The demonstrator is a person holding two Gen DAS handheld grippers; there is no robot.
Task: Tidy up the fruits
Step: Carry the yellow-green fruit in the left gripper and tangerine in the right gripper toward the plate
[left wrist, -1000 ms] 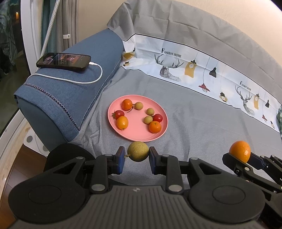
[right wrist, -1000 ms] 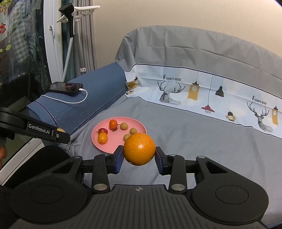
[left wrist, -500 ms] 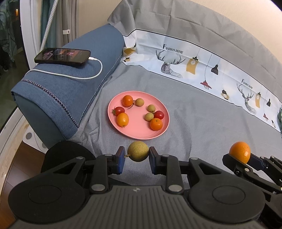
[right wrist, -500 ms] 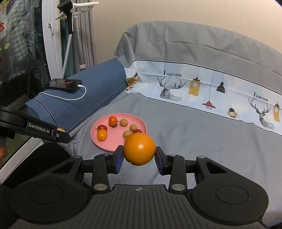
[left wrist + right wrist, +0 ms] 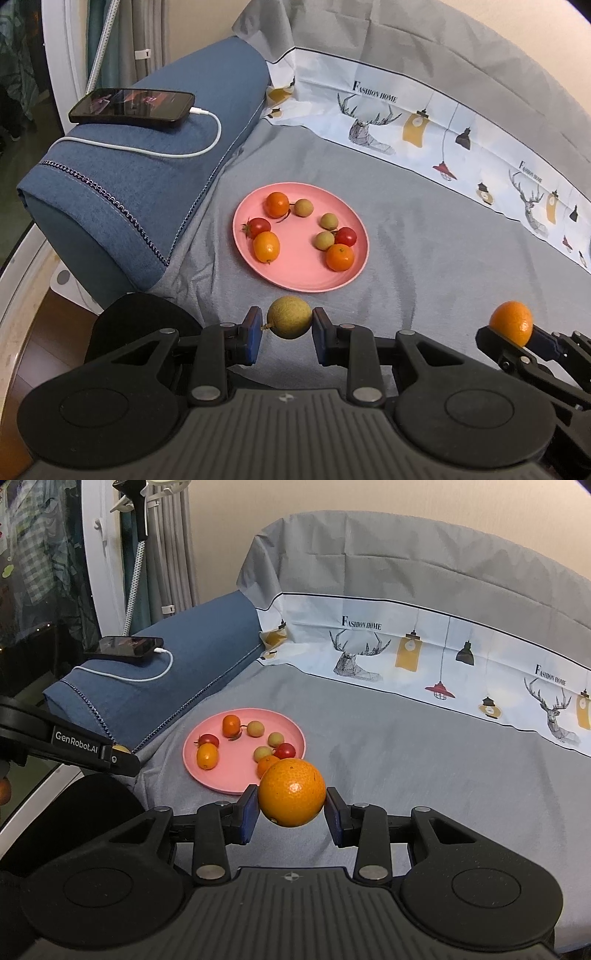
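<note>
While both jaws grip fruit, the pink plate (image 5: 354, 275) lies just ahead.
Left gripper (image 5: 289, 326) clamps a green-brown fruit (image 5: 289, 316) nearer its rim — right gripper (image 5: 291, 806) holds an orange (image 5: 291, 792).

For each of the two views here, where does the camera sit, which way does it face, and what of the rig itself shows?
Left wrist: sits behind the left gripper, looking down along its fingers at the pink plate; it clamps a tan-green round fruit, with the right gripper at the lower right.
Right wrist: sits behind the right gripper, facing the sofa back; it clamps an orange, left gripper arm at the left edge.
Shared: plate, phone, blue armrest.
</note>
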